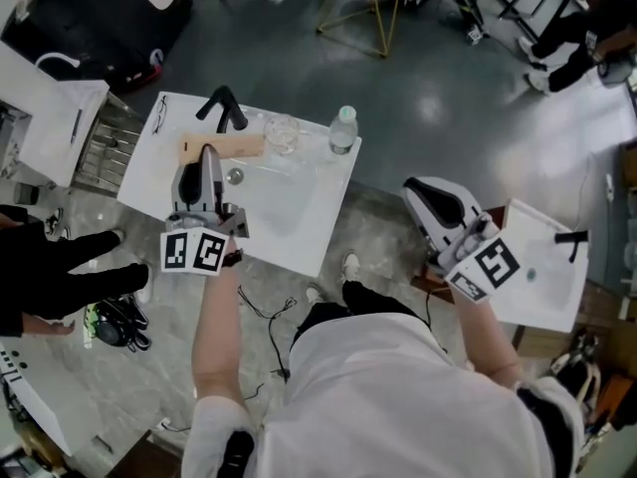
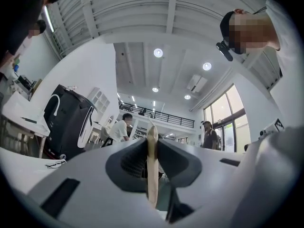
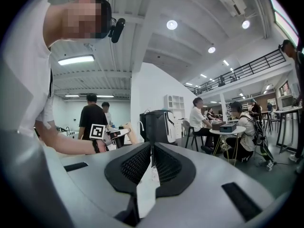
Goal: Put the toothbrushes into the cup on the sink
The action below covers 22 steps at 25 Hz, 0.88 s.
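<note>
White shirt (image 1: 398,396) at 6 o'clock; left gripper (image 1: 207,162) clamps a wooden toothbrush (image 2: 152,146) above the sink (image 1: 299,229), likely mid-carry; next move calls for lowering it into the cup (image 1: 282,134) at its 2 o'clock; right gripper (image 1: 426,199), jaws together and empty, at 3 o'clock

The left gripper (image 1: 209,159) hides its own tongs from the head view; they clamp a pale toothbrush (image 2: 152,160) whose lower end sinks behind the gripper body, and which end carries the bristles cannot be told. A white sliver (image 3: 142,194) low between the pressed-together tongs of the right gripper (image 3: 151,158) is too slight to name. The cup (image 1: 282,133) on the sink (image 1: 299,222) is too small to show any contents. A bystander (image 1: 60,267) is cut off by the left edge.
</note>
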{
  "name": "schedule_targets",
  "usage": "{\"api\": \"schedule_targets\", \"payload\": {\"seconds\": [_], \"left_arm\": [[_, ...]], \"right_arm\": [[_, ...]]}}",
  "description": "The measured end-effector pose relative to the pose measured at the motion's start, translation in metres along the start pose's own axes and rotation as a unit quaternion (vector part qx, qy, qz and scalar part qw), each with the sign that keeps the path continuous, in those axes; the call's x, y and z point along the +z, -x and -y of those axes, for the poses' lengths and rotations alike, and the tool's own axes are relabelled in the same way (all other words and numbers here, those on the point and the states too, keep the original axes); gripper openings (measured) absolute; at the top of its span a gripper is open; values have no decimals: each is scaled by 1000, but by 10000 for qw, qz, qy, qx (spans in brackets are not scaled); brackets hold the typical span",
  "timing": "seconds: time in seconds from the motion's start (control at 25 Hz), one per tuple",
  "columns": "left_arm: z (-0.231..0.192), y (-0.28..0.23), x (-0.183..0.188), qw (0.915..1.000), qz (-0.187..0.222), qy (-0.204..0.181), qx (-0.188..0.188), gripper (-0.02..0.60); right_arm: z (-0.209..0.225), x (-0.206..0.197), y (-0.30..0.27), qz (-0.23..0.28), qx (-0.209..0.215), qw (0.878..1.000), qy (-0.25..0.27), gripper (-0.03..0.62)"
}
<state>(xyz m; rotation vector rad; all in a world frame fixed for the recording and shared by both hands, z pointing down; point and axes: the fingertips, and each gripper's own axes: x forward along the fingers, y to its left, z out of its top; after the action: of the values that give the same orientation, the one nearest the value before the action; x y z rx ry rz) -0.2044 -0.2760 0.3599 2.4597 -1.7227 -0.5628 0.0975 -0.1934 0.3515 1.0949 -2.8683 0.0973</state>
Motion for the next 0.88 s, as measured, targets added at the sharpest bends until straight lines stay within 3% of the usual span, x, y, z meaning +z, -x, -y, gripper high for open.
{"api": "schedule_targets", "payload": {"seconds": [0.32, 0.88], "left_arm": [[-38, -33, -42, 9987, -114, 414, 257, 67], [-63, -73, -130, 9932, -437, 966, 485, 67]], "right_arm": [[11, -12, 1, -100, -65, 9998, -132, 48], [30, -22, 5, -234, -352, 9987, -284, 48]]}}
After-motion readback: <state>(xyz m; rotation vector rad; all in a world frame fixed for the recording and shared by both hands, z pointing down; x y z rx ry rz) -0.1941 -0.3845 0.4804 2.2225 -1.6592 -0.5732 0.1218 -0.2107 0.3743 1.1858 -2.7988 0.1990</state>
